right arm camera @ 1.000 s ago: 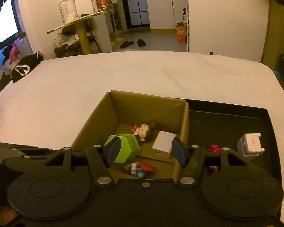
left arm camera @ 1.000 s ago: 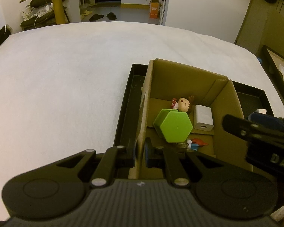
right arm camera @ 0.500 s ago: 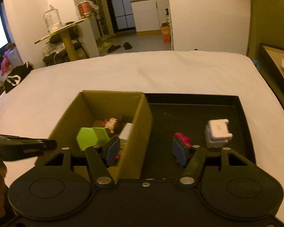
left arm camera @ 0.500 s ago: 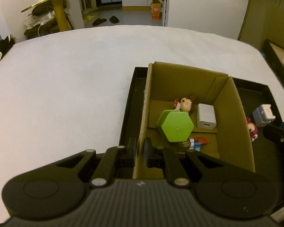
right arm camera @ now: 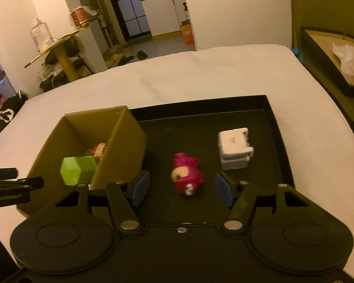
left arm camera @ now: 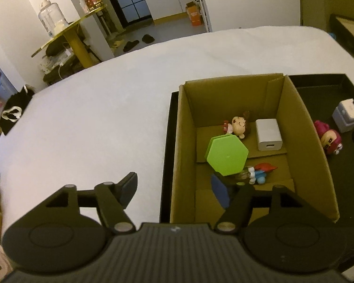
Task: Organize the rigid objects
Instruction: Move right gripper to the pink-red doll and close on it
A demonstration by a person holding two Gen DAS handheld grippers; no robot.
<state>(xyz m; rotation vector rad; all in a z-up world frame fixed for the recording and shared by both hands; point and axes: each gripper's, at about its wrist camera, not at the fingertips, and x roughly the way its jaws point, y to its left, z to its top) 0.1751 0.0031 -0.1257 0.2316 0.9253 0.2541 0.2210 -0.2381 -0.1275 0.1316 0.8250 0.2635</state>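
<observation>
Released from the cardboard box wall it pinched half a second ago, the left gripper [left arm camera: 174,189] now stands with its jaws spread wide and empty, one finger over the white bedsheet [left arm camera: 94,118] and the other inside the box, straddling its left wall. Over the same half second the right gripper [right arm camera: 182,188] has swung off the box and over the open part of the black tray [right arm camera: 275,118]; its jaws are wide apart, holding nothing, with the pink figurine [right arm camera: 186,173] lying on the tray floor just ahead of the gap between the blue fingertips [right arm camera: 141,186].

In the left wrist view the cardboard box [left arm camera: 313,141] sits in the left part of the tray. Inside it lie a green hexagonal block [left arm camera: 226,154], a brown-haired doll [left arm camera: 238,126] just behind it, a white charger cube [left arm camera: 269,134] to the right, and a small red-and-blue figure [left arm camera: 259,173] partly tucked under the block's near edge.

Right of the box, on the tray floor, the pink figurine lies close to the box wall, and a white adapter [right arm camera: 233,149] lies near it, farther right and apart from it.
</observation>
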